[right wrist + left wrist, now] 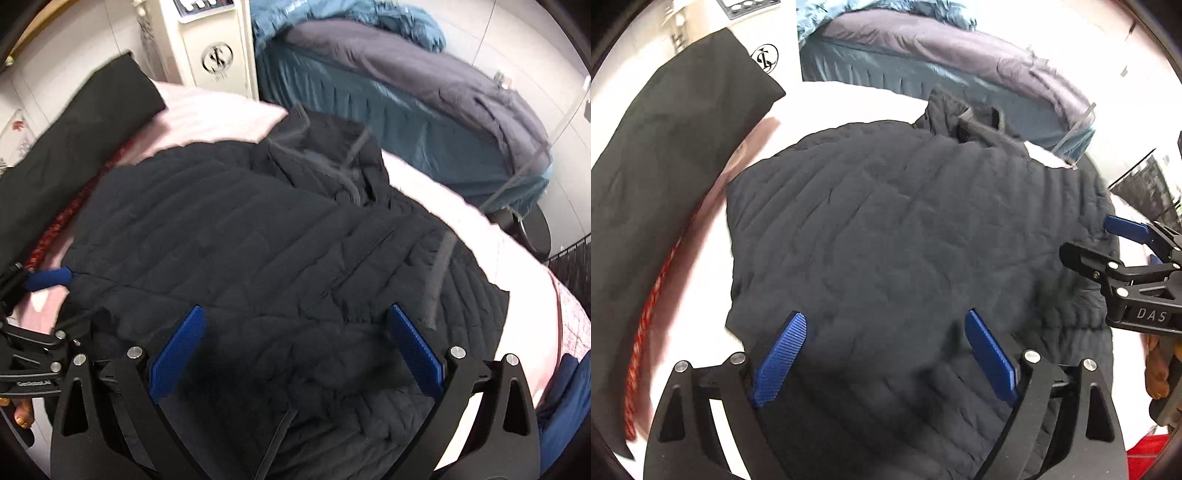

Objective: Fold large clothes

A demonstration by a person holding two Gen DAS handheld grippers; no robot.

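Fingers (796, 332) of both grippers stand apart, gripping nothing, above the quilted jacket (905, 229) lying partly folded on the pink bed (221, 114). Between folds; next move requires seizing an edge.

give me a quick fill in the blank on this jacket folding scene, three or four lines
1. The quilted jacket lying on the pale pink cover is ____ in colour.
2. Both the left claw and the right claw have their jaws ____.
3. The pads on the claw fingers are ____ in colour.
4. Nothing is ____ between either claw's pads.

Missing words: black; open; blue; held
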